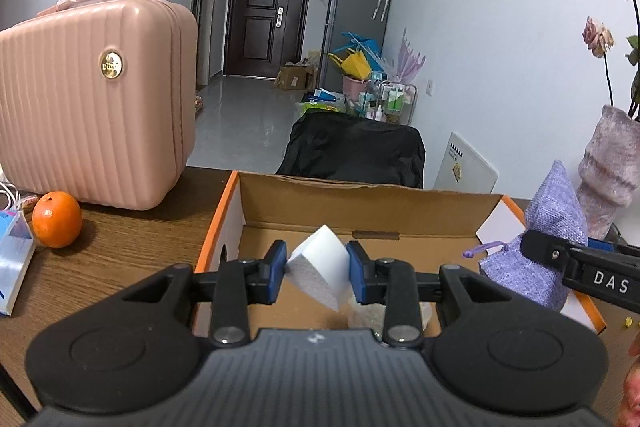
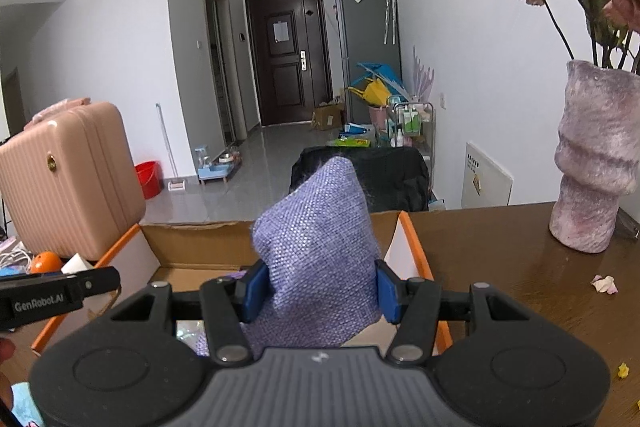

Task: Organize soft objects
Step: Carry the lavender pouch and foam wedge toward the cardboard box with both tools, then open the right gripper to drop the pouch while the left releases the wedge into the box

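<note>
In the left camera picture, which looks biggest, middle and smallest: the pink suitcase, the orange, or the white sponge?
1. Pink suitcase, by far the largest.
2. White sponge, held in the left gripper.
3. Orange.

The sponge and orange look nearly alike, and the sponge sits closer to the camera, so their real order is unsure.

We had the cardboard box [image 1: 360,211] sitting open on the table [image 1: 120,259], pretty much dead centre in front of us. The left gripper [image 1: 318,269] was over the box with the sponge block [image 1: 320,267] pinched between its fingers, and the right gripper [image 2: 318,291] was just to its right, clamped on the fabric pouch [image 2: 320,251] above the box's right side. Left of the box sat the orange [image 1: 56,219], with the suitcase [image 1: 92,115] right behind it. Off to the right, near the table's far edge, stood the vase [image 2: 596,163], well apart from the box.
</note>
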